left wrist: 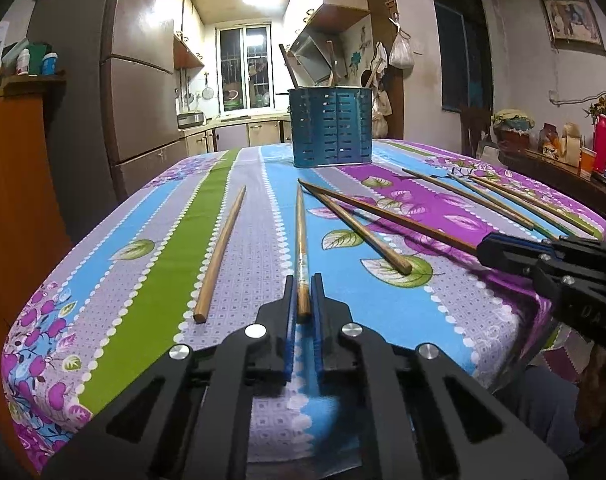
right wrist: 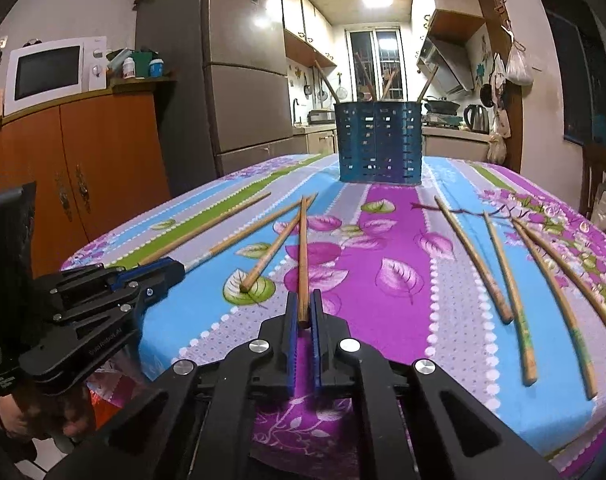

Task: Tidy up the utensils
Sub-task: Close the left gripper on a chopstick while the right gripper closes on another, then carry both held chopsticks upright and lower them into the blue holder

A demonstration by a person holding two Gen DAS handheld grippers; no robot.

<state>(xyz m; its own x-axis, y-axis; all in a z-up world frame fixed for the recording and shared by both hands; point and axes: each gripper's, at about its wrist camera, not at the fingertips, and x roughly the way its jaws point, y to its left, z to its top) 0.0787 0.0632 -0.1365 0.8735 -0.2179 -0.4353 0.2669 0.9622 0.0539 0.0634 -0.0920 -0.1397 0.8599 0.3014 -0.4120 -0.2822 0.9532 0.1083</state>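
Observation:
A blue perforated utensil holder (left wrist: 332, 126) stands at the far middle of the table, with several chopsticks in it; it also shows in the right wrist view (right wrist: 378, 142). My left gripper (left wrist: 302, 300) is shut on the near end of a wooden chopstick (left wrist: 301, 240) lying on the cloth. My right gripper (right wrist: 303, 312) is shut on the near end of another chopstick (right wrist: 303, 248); it shows from the side in the left wrist view (left wrist: 487, 250). Loose chopsticks lie to the left (left wrist: 221, 254), in the middle (left wrist: 363, 232) and at the right (right wrist: 473, 256).
The table carries a flowered, striped cloth (left wrist: 151, 280). An orange cabinet (right wrist: 83, 168) with a microwave (right wrist: 51, 72) stands left, a grey fridge (right wrist: 247, 72) behind it. A side table with bottles (left wrist: 563, 152) stands at the right. The table's near edge lies just under both grippers.

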